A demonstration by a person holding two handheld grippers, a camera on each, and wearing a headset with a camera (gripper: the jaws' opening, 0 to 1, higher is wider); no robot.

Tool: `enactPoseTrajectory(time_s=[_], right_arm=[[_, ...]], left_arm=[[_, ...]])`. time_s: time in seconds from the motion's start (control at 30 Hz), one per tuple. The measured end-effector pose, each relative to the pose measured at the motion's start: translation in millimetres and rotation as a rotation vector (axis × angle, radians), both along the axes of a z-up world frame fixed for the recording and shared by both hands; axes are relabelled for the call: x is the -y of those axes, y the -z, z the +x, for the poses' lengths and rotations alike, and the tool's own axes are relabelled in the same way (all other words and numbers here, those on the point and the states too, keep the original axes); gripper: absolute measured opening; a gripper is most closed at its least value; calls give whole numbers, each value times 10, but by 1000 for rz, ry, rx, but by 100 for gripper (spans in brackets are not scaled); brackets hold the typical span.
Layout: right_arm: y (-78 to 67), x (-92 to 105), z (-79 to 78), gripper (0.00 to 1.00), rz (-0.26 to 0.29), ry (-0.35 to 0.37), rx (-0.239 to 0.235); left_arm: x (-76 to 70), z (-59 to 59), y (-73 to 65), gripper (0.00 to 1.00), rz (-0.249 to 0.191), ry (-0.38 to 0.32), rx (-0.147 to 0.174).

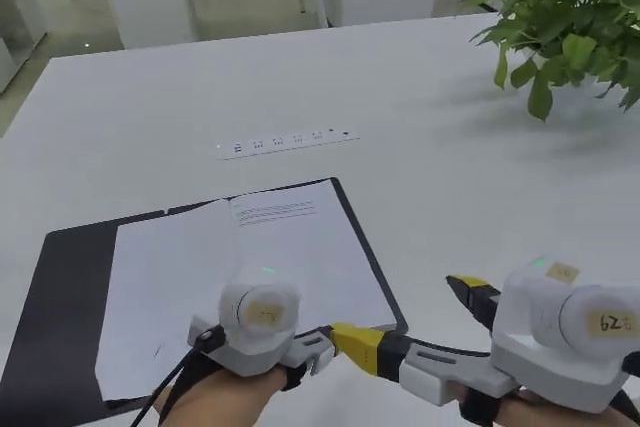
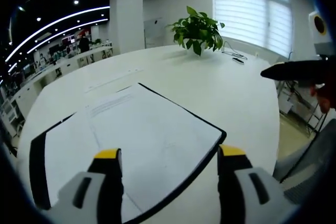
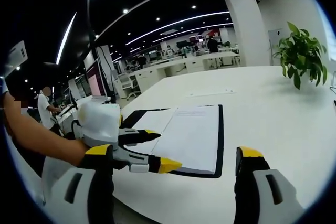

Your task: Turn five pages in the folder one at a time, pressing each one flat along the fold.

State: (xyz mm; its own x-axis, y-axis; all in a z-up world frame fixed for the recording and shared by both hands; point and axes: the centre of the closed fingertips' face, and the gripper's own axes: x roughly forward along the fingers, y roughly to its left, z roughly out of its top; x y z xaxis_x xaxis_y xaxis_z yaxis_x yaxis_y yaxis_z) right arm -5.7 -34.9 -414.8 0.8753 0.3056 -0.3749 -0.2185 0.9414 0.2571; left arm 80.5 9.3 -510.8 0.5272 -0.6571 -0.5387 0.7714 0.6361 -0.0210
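The left claw point(image 2: 169, 153), seen in its own view, is released, jaws spread either side of the near corner of the folder point(image 2: 152, 124), which lies open on the white bench point(image 2: 236, 93) (probably lined up to catch the top sheet, no page lifted yet). In the right gripper view the right claw point(image 3: 174, 152) is released too, grasping nothing, held aside, I judge, to leave the page room to swing. The head view has the folder near the bench's front edge, a socket strip point(image 1: 285, 141) beyond it and a potted plant point(image 1: 570, 17) at the far corner
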Motion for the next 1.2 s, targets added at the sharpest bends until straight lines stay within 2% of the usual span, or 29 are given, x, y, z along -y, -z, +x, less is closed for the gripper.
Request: enactPoseTrajectory(time_s=[0.17, 0.4, 0.47, 0.5, 0.53, 0.57, 0.6, 0.63, 0.67, 0.73, 0.8, 1.0, 1.2], right_arm=[[38, 34, -7, 95, 5, 4, -13], [74, 48, -2, 94, 13, 6, -26], [90, 39, 0, 94, 10, 4, -31], [97, 36, 3, 94, 11, 3, -33], [104, 31, 6, 94, 12, 2, -34], [112, 27, 7, 94, 13, 1, -36], [124, 24, 7, 94, 14, 2, -40], [126, 23, 7, 94, 14, 2, -41], [134, 23, 6, 94, 15, 2, -43], [154, 26, 2, 93, 18, 4, -50], [165, 28, 1, 93, 20, 6, -52], [215, 51, -5, 93, 27, 16, -66], [241, 47, -8, 92, 31, 15, -75]], left_arm=[[146, 80, 84, 70, -13, -2, 15], [262, 146, 220, 65, -8, -13, 28], [271, 157, 260, 64, 2, -16, 41], [270, 154, 291, 62, 9, -16, 40], [248, 148, 349, 61, 35, -16, 41], [247, 146, 365, 61, 35, -18, 40], [250, 144, 388, 60, 8, -33, 29], [259, 151, 381, 60, -17, -39, 35], [249, 149, 379, 60, -18, -30, 64], [242, 144, 379, 59, -56, -38, 73], [238, 144, 384, 59, -67, -38, 84], [267, 158, 374, 59, -98, -51, 85], [352, 137, 392, 66, -116, -49, 99]])
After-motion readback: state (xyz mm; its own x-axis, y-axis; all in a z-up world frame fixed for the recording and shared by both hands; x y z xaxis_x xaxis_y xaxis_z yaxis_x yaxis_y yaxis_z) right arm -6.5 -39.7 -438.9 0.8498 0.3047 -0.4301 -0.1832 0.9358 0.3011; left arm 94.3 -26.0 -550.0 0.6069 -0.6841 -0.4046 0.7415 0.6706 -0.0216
